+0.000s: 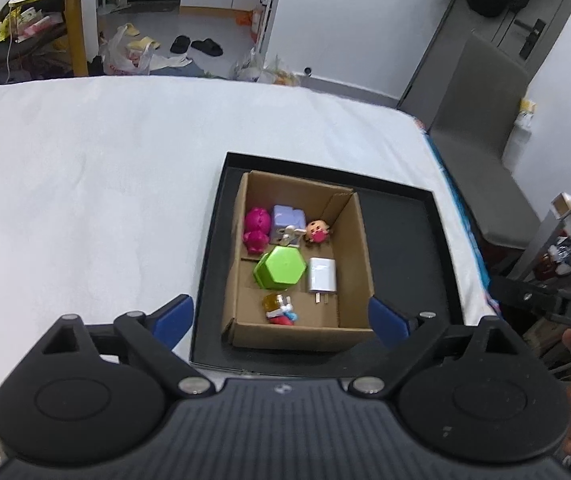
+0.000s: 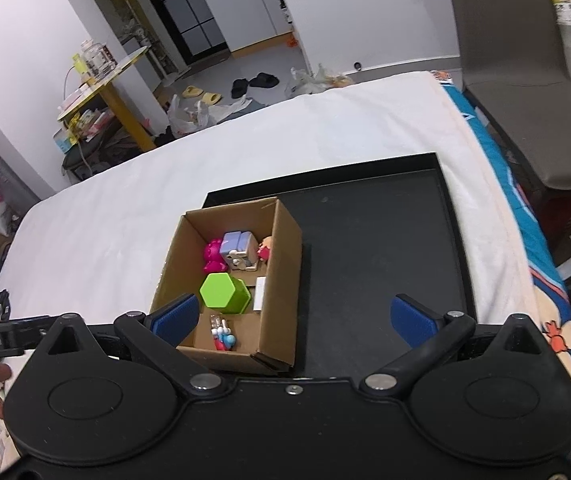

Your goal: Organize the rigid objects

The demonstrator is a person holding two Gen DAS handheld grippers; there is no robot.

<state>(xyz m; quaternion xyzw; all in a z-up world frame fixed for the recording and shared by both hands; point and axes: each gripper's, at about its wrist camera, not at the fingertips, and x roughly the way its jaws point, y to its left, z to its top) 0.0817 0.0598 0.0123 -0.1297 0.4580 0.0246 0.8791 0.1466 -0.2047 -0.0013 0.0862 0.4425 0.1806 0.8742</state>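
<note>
Cardboard box [image 1: 359, 248] w/ toys in black tray [image 1: 401, 216] — both hand-held grippers open, empty.

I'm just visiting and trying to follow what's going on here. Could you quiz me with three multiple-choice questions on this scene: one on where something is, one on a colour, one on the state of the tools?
1. Where does the cardboard box stand?
A. on the grey chair
B. inside the black tray
C. on the floor

2. What colour is the six-sided container in the box?
A. green
B. orange
C. black

3. How do the left gripper and right gripper stand?
A. both clamped on toys
B. one shut, one open
C. both open, holding nothing

Answers:
1 B, the box sits on the tray's dark floor, at its left side, on the white cover.
2 A, its hexagonal top is bright green, beside the white charger.
3 C, the blue pads stand wide apart in each wrist view, with nothing between them.
</note>
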